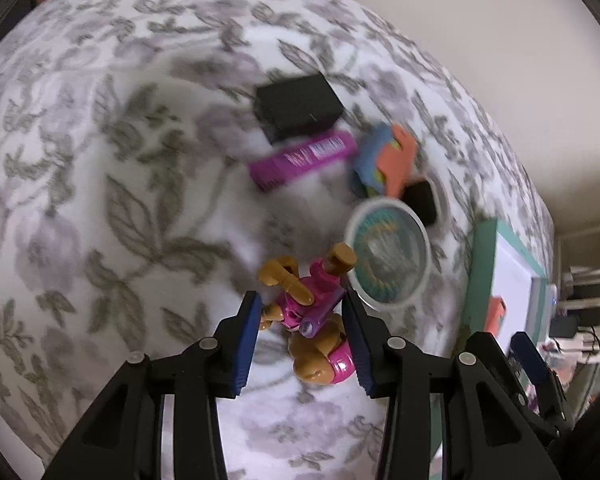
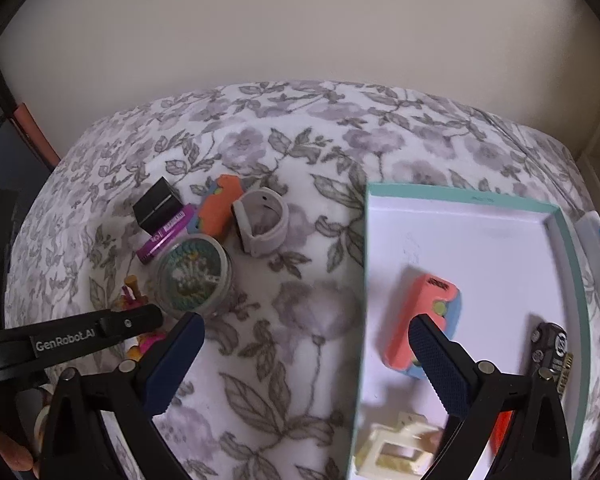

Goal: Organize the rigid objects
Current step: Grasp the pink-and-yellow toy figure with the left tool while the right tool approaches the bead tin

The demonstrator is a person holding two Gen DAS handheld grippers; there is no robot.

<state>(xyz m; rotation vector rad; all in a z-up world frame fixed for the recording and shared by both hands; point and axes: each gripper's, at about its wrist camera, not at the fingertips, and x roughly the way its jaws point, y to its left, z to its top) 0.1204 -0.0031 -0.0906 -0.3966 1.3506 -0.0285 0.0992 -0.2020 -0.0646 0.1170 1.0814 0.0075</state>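
A pink and tan toy dog figure (image 1: pixel 312 312) lies on the floral bedspread, and my left gripper (image 1: pixel 300 296) is shut on it, one blue pad on each side of its body. From the right wrist view, the figure (image 2: pixel 132 286) shows only in part behind the left gripper's black arm (image 2: pixel 100 332). My right gripper (image 2: pixel 306 320) stands open above the left rim of the teal-edged white box (image 2: pixel 460 198), with nothing held. Its right finger hangs over a coral and blue block (image 2: pixel 420 304) lying inside the box.
Beyond the figure lie a round clear-lidded tin (image 1: pixel 388 248), a purple tube (image 1: pixel 304 156), a black box (image 1: pixel 298 108), a coral and blue piece (image 1: pixel 392 156) and a beige watch band (image 2: pixel 262 216). The box also holds a cream hair clip (image 2: pixel 396 448) and a dark object (image 2: pixel 550 344).
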